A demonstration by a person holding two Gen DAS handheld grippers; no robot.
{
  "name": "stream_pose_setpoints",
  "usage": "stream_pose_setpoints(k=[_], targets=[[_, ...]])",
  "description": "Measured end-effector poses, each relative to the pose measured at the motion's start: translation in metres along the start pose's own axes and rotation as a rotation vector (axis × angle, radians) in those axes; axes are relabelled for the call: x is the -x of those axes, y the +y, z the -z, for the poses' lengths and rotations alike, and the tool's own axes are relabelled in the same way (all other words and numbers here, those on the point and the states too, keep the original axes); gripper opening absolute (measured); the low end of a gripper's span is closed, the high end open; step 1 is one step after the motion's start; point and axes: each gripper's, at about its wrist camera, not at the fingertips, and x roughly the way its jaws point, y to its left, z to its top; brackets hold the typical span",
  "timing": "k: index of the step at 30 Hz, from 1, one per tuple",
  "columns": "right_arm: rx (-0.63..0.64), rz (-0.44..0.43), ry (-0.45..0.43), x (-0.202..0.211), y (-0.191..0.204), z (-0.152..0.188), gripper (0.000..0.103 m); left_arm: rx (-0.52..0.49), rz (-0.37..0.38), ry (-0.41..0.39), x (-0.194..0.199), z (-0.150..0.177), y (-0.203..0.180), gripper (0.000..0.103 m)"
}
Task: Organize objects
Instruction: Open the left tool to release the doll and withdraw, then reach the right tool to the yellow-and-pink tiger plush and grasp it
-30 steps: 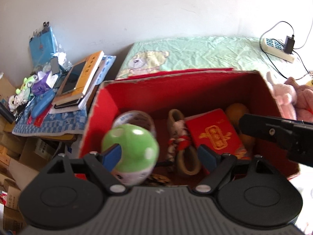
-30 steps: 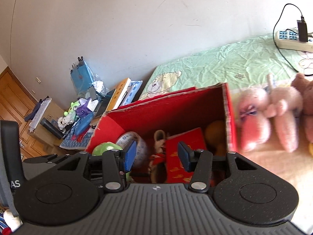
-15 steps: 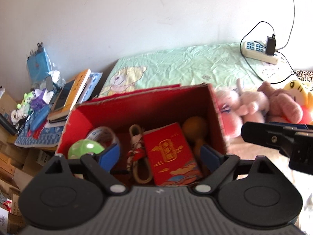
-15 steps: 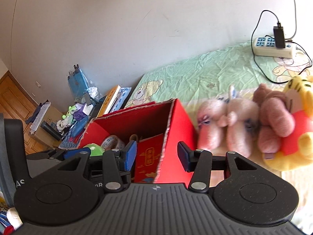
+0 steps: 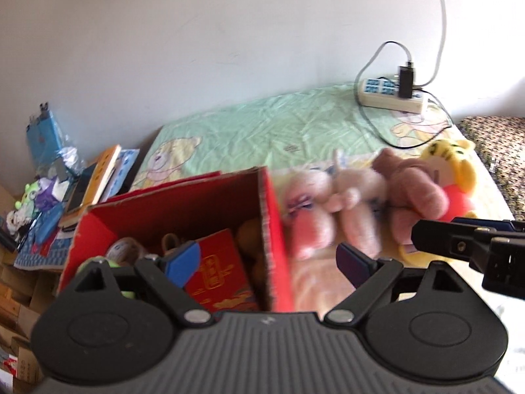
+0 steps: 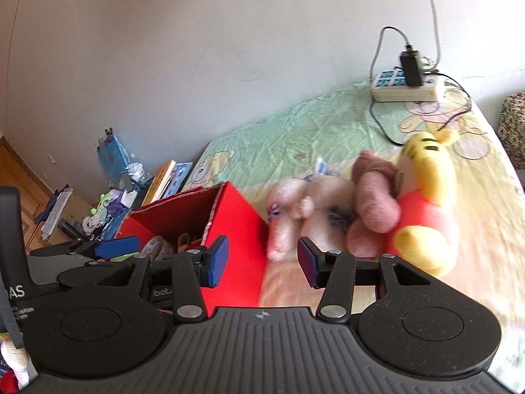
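A red cardboard box (image 5: 269, 229) stands on the bed and holds a red packet (image 5: 220, 272), a tape roll (image 5: 123, 249), a green mushroom toy (image 5: 110, 264) and other small items. My left gripper (image 5: 267, 262) is open over the box's right wall, with nothing between its pads. To the right lie a pale pink plush (image 6: 305, 210), a brown plush (image 6: 374, 197) and a yellow and red plush (image 6: 426, 203). My right gripper (image 6: 261, 261) is open and empty just in front of the pale pink plush, beside the box (image 6: 229, 223).
A white power strip (image 6: 407, 87) with a charger and cables lies at the back of the green bedsheet (image 6: 295, 131), near the wall. A cluttered side table with books (image 5: 101, 177) and small toys stands left of the box. A patterned cushion (image 5: 492, 151) is at far right.
Both grippers have swung right, from over the box toward the plush toys. The green mushroom toy, at the left gripper's fingers a second ago, now lies in the box.
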Motion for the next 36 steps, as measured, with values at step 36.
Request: stream_pose_setpoints(k=[36], targets=[[-0.231,0.203,-0.052,0.045,-0.107,0.008,0.051,-0.175,0.313,0.135,-0.048,-0.004,-0.128,0.09]])
